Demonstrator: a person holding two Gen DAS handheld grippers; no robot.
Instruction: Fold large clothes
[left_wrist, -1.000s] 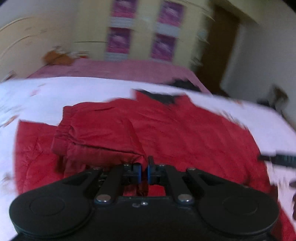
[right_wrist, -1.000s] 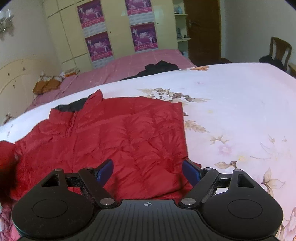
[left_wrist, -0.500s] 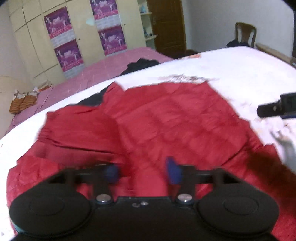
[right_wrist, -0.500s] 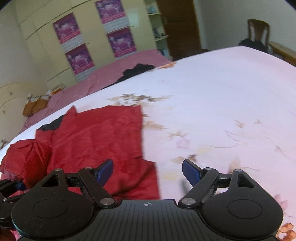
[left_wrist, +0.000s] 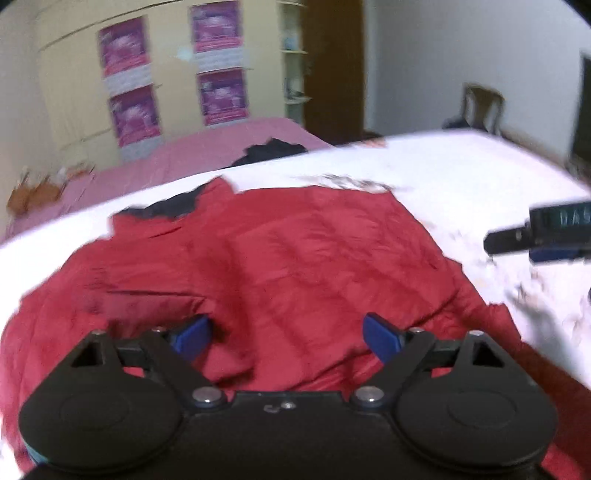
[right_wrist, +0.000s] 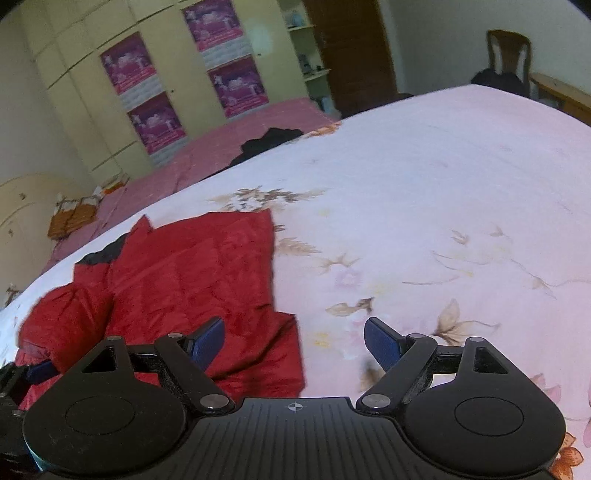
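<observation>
A red quilted jacket (left_wrist: 295, 266) with a dark collar lining lies spread on the floral bedsheet (left_wrist: 461, 177), one sleeve folded across its left side. My left gripper (left_wrist: 286, 338) hovers over the jacket's near part, its jaws opening wide with nothing pinched between the blue pads. In the right wrist view the jacket (right_wrist: 195, 280) fills the left half, its folded sleeve bunched at the far left. My right gripper (right_wrist: 293, 341) stands open above the jacket's right hem and bare sheet, holding nothing. The right gripper's finger (left_wrist: 543, 232) shows at the right edge of the left wrist view.
A second bed with a pink cover (right_wrist: 221, 147) lies beyond, with a dark garment (right_wrist: 271, 142) on it. Wardrobe doors with purple posters (right_wrist: 236, 85) line the back wall. A wooden chair (right_wrist: 509, 55) and a brown door (right_wrist: 351, 51) stand at the far right.
My left gripper let go of the folded red sleeve and opened wide, then swung right across the jacket. My right gripper shifted right, toward the jacket's right hem, staying open.
</observation>
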